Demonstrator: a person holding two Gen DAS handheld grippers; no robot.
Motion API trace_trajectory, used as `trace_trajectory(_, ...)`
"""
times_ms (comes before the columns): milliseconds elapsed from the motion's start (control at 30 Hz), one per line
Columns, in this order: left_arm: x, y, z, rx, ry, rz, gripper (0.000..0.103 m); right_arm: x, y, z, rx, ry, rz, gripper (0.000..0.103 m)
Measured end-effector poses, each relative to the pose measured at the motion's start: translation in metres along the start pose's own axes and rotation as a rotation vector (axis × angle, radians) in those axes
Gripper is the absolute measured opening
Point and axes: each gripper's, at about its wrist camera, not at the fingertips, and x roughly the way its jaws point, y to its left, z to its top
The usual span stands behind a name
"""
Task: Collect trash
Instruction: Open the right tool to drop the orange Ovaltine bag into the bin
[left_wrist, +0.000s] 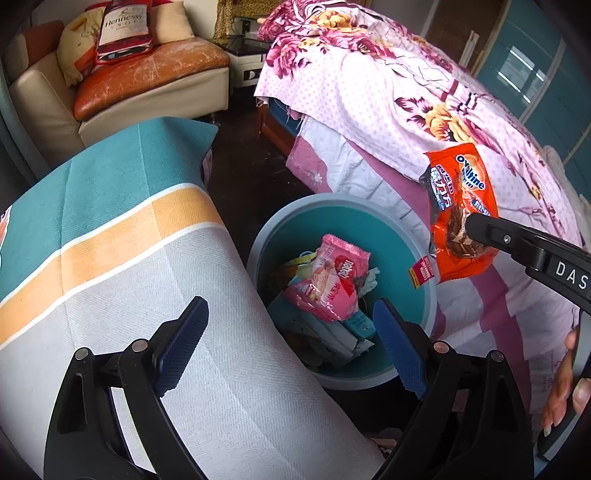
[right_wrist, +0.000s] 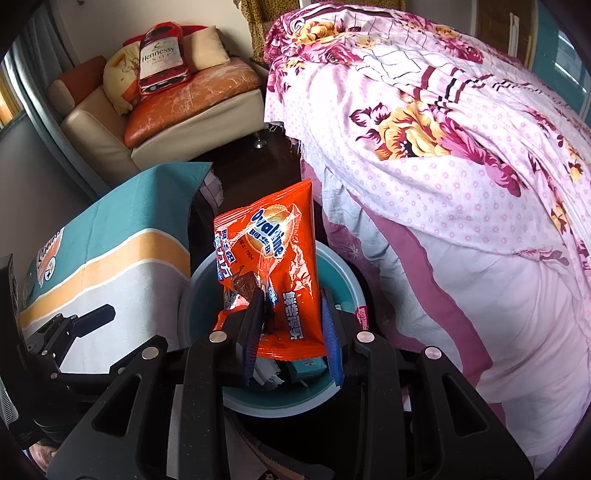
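Note:
A round bin (left_wrist: 266, 229) with a grey rim and teal inside stands on the dark floor, holding several wrappers and boxes. A pink snack wrapper (left_wrist: 338, 280) lies on top of that pile. My left gripper (left_wrist: 290, 310) hangs above the bin, open, with nothing touching its blue pads. An orange Ovaltine packet (right_wrist: 280, 266) stands upright over the bin (right_wrist: 199, 280), and my right gripper (right_wrist: 291, 299) is shut on its lower part. In the left wrist view the same packet (left_wrist: 461, 206) hangs at the right from the right gripper (left_wrist: 474, 223).
A table under a teal, orange and white cloth (left_wrist: 110, 240) borders the bin on the left. A bed with a pink floral quilt (left_wrist: 406, 92) rises on the right. A sofa (left_wrist: 147, 74) with cushions stands at the back. A hand (left_wrist: 565, 387) shows at the right edge.

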Motion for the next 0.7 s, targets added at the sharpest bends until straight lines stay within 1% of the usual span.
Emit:
trace_trajectory(233,-0.012,0.016,-0.005,-0.027,-0.015,0.007,0.091,0.004,0.013,0.000,-0.024,0.019,-0.005,0.030)
trace_trajectory(633,-0.020,0.043,-0.011,-0.065,-0.027,0.045,0.093,0.020,0.029,0.001,-0.059,0.060,-0.013,0.032)
trace_trajectory(667,-0.020,0.045,-0.011,-0.068,-0.027,0.049,0.094,0.022,0.030,0.001,-0.063,0.067,-0.015,0.038)
trace_trajectory(700,-0.020,0.047,-0.011,-0.073,-0.025,0.051,0.094,0.023,0.032,0.001,-0.067,0.072,-0.016,0.046)
